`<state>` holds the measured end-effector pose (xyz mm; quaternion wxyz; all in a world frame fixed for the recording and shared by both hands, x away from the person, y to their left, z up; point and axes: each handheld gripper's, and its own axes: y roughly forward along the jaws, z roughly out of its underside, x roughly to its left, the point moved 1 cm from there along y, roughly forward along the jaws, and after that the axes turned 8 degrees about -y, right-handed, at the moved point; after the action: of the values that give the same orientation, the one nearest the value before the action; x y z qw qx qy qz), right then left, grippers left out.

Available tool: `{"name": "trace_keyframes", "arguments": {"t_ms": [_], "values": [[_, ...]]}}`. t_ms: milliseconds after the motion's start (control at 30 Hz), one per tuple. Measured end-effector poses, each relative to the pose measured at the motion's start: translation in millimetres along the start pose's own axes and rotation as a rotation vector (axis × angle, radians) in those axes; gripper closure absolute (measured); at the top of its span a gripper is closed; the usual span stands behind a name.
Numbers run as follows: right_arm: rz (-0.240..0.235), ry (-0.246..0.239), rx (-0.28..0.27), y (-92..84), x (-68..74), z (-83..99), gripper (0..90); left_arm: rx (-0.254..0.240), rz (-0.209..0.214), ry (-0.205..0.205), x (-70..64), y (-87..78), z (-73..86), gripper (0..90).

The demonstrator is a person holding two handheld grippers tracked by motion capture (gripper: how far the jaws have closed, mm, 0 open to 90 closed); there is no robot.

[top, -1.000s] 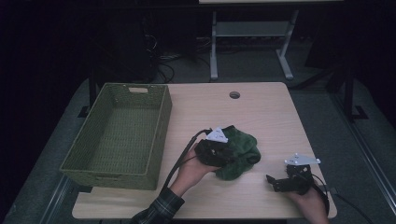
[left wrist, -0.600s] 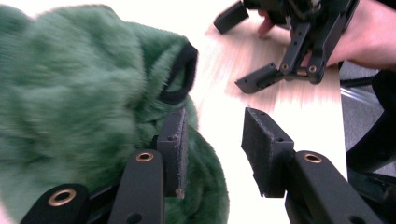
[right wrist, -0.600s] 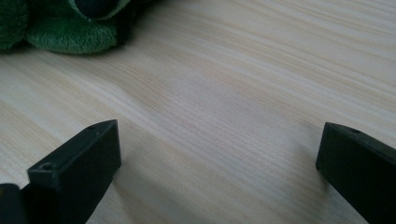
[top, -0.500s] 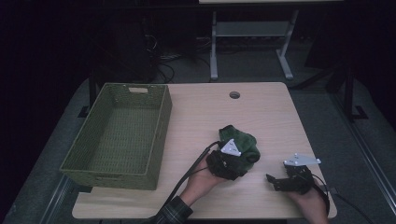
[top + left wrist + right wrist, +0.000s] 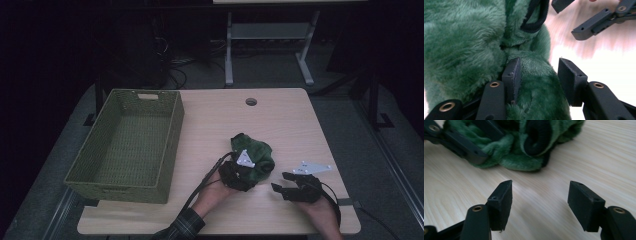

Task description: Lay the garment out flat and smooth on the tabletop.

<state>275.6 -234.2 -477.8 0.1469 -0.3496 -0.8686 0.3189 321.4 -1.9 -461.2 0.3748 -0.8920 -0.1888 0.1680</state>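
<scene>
On the table (image 5: 300,120) right of the basket (image 5: 125,145) lies the green fleece (image 5: 257,152). My left gripper (image 5: 240,172) has been opening, a fold between its parted jaws. My right gripper (image 5: 280,182), just closing, stands half-open, empty, beside it.

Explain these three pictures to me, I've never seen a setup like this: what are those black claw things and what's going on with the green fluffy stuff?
A person sits at a wooden table and holds a hand-operated tool with two black jaws in each hand. One picture looks down from above; the other two come from small cameras riding on the tools, looking along their jaws.

On the table lie a green woven basket and a green plush cloth with black trim. The left gripper is pushed into the cloth: a fold of plush sits between its jaws, one jaw sunk in the fur, the other standing off it, so no firm grip yet. Its jaws have just been opening a little.

The right gripper hovers beside the cloth, holding nothing; its jaws have just been closing.
</scene>
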Motion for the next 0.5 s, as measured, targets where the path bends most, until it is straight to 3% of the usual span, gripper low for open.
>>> {"name": "trace_keyframes", "arguments": {"t_ms": [133, 233, 333, 367, 400, 433, 500], "values": [[-0.021, -0.012, -0.022, 8.5, 0.5, -7.9, 43.0, -0.005, -0.009, 0.005, 2.1, -0.6, 0.8, 65.3], [-0.039, -0.006, -0.029, 18.1, -1.2, -15.6, 47.0, -0.018, 0.002, -0.001, 4.2, -3.7, 0.3, 77.9], [-0.046, -0.008, -0.025, 22.2, -1.6, -17.7, 52.0, -0.015, 0.02, -0.002, 5.8, -5.6, -0.1, 84.1], [-0.043, 0.002, -0.015, 24.8, -2.1, -19.3, 61.5, -0.021, 0.026, -0.007, 5.8, -7.1, -0.6, 84.6], [-0.043, 0.002, -0.015, 24.8, -2.1, -19.3, 61.5, -0.021, 0.026, -0.007, 5.8, -7.1, -0.6, 84.8], [-0.041, 0.004, -0.011, 26.0, -3.9, -19.5, 69.8, -0.034, 0.034, -0.01, 5.7, -9.1, -1.1, 84.9], [-0.047, 0.017, -0.001, 25.2, -4.8, -19.3, 77.7, -0.044, 0.04, -0.014, 4.6, -11.5, -1.5, 85.1]]}}
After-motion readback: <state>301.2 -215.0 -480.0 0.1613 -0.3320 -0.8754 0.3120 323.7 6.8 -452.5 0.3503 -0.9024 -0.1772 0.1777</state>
